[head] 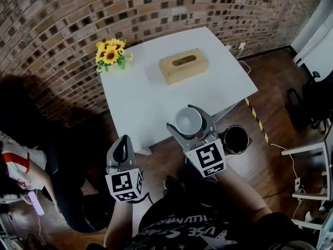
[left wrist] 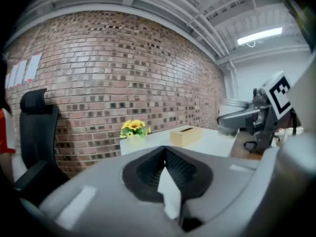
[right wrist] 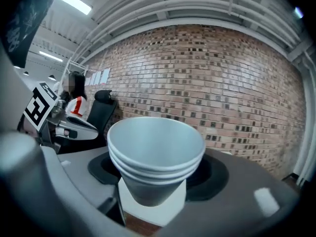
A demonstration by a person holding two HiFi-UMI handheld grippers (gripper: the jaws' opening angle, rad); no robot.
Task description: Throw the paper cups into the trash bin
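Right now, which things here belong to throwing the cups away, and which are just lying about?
For the job: stacked paper cups, gripped by the right hand-held gripper; black trash bin on the floor.
Lying about: wooden tissue box, sunflowers, white table.

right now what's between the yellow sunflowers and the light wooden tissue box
Bare white tabletop only, from sunflowers to box, in the head view.
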